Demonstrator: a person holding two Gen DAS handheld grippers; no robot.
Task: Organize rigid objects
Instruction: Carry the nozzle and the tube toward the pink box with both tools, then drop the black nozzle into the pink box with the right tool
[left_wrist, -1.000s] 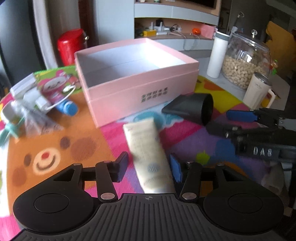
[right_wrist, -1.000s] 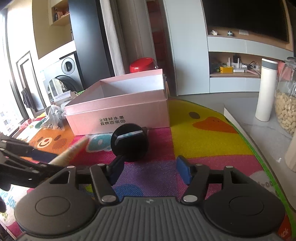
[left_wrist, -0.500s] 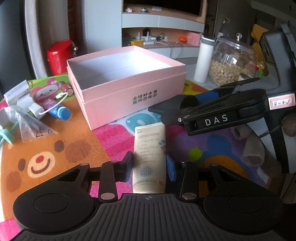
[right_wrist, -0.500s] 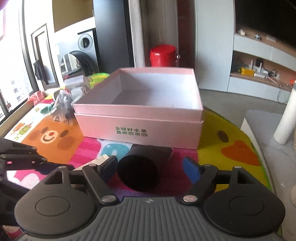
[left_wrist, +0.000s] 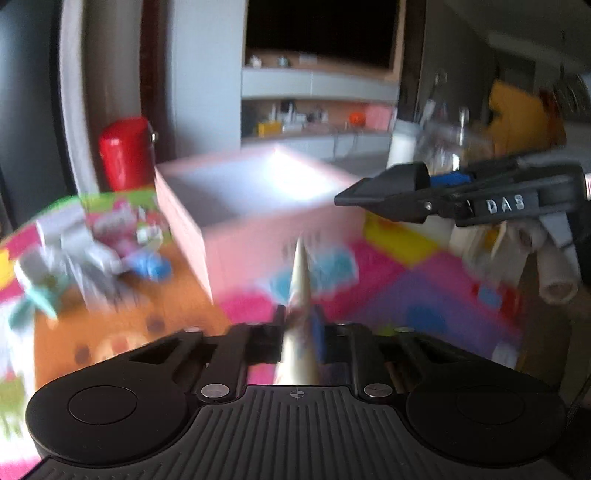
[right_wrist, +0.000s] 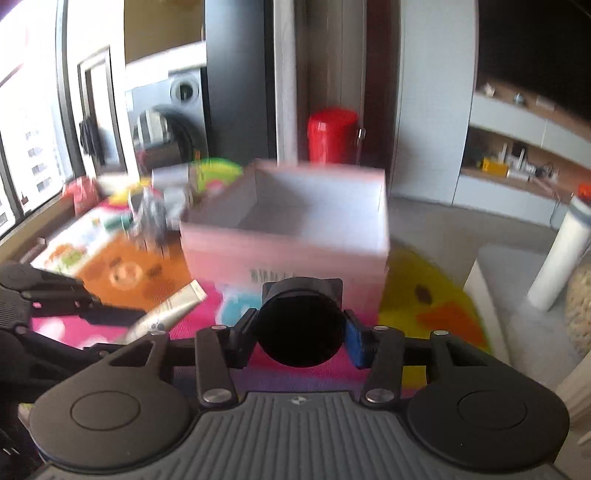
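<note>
My left gripper (left_wrist: 298, 328) is shut on a cream tube (left_wrist: 300, 332), seen edge-on and lifted off the mat; the tube also shows in the right wrist view (right_wrist: 168, 308). My right gripper (right_wrist: 299, 332) is shut on a black hair-dryer nozzle (right_wrist: 300, 328), held above the mat; it also shows in the left wrist view (left_wrist: 388, 192). An open pink box (left_wrist: 207, 221) stands ahead of both, empty inside, also in the right wrist view (right_wrist: 280, 254). Both views are motion-blurred.
A colourful play mat (left_wrist: 406, 291) covers the floor. Small bottles and plastic bags (left_wrist: 92, 251) lie left of the box. A red canister (left_wrist: 123, 153) stands behind it. A white flask (right_wrist: 569, 254) and a glass jar stand at the right.
Both grippers closed on their objects and lifted them off the mat. The tube turned edge-on. Both move toward the pink box.
</note>
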